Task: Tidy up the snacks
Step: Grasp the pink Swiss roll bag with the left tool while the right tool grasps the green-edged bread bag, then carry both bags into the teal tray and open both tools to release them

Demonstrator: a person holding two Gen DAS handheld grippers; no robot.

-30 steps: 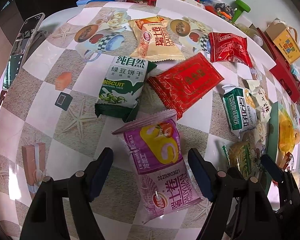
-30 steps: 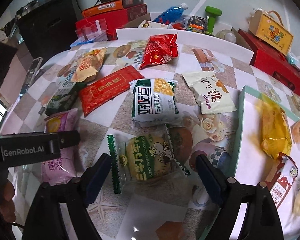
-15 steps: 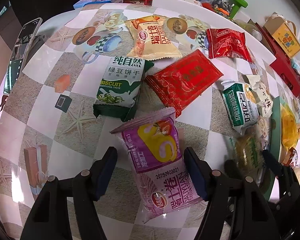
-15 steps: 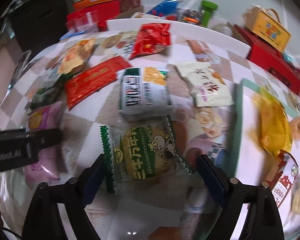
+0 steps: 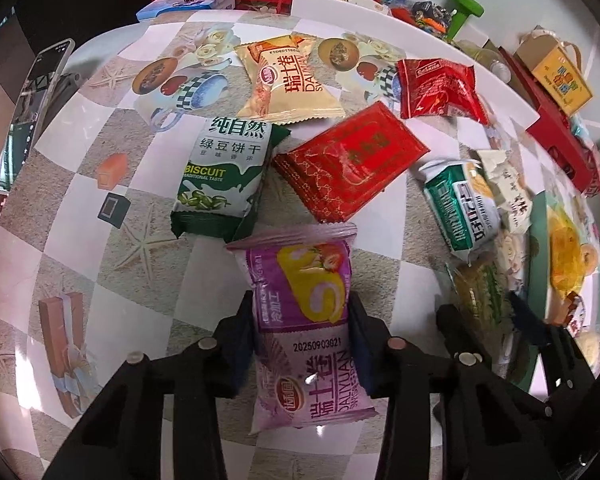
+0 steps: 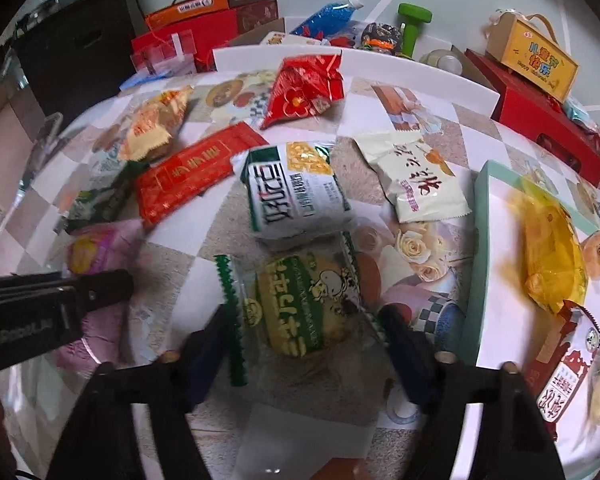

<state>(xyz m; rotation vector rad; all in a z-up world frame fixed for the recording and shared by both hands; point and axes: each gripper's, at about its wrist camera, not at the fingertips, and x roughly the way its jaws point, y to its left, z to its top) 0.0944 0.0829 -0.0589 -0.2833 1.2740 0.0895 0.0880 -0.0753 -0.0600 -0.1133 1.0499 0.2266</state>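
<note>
Snacks lie scattered over the bench [image 5: 80, 184]. Left gripper [image 5: 300, 320]: fingers [image 5: 240, 320] clamped on the purple roll-cake packet [image 5: 304, 312], pinching it across the middle of its width. Packet is soft and puffed. Risk: wrapper slides out if squeezed on air only, or the cake inside gets crushed if squeezed harder. Far seal edge sits just short of the green biscuit packet [image 5: 224, 176] and the red flat packet [image 5: 348, 160]; dragging rather than lifting would likely shove both.

Right gripper [image 6: 304, 340]: fingers [image 6: 204, 348] apart, one on each side of the green-trimmed clear cookie packet [image 6: 296, 304], not yet touching it as far as I can tell. Serrated left edge lies close to the left finger, so closing may catch only film and spin the packet. Just beyond the tips, the white-green packet [image 6: 296, 196] overlaps or abuts its far edge and could be dragged along.

Tray [image 6: 480, 216] is off to the right, already holding a yellow bag [image 6: 548, 252]. Left gripper body is near on the left; judged collision risk if both lift together.
</note>
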